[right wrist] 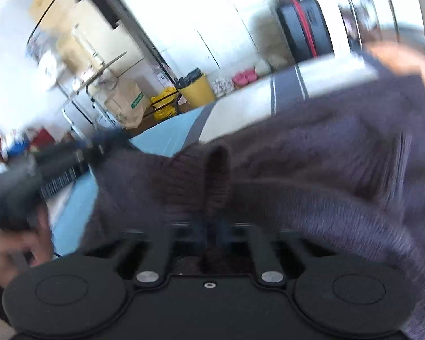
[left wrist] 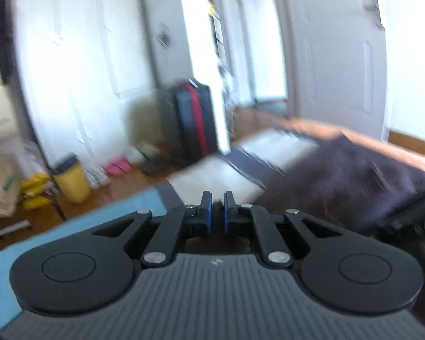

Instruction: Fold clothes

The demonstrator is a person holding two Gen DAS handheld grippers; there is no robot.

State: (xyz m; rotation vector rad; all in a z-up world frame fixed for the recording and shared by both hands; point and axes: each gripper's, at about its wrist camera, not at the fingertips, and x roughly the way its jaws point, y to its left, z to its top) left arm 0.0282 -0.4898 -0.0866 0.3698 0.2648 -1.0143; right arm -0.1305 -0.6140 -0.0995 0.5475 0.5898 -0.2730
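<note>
Left wrist view, garment: a dark purple-grey knit sweater (left wrist: 340, 175), fuzzy and soft, lies rumpled to the right on a bed cover (left wrist: 212, 175) of white and pale blue panels with grey stripes
Left wrist view, jaws: the left gripper (left wrist: 217, 212) has its blue pads nearly pressed together, with a dark sliver in the slim gap; whether that is cloth I cannot tell
Left wrist view, room: the bed's near edge runs on the left, with wooden floor (left wrist: 121, 187) beyond; a yellow bin (left wrist: 70, 181), pink slippers (left wrist: 117, 167) and a black suitcase with a red stripe (left wrist: 192, 119) stand by white doors
Right wrist view, garment: the sweater (right wrist: 311, 155) fills the centre and right, its ribbed hem bunched into an upright fold
Right wrist view, jaws: the right gripper (right wrist: 215, 226) is blurred, its jaws closed and pinching that ribbed fold
Right wrist view, edges: the left gripper (right wrist: 56, 167) sits at the sweater's left edge over the blue panel; a hand (right wrist: 11, 252) shows low on the left
</note>
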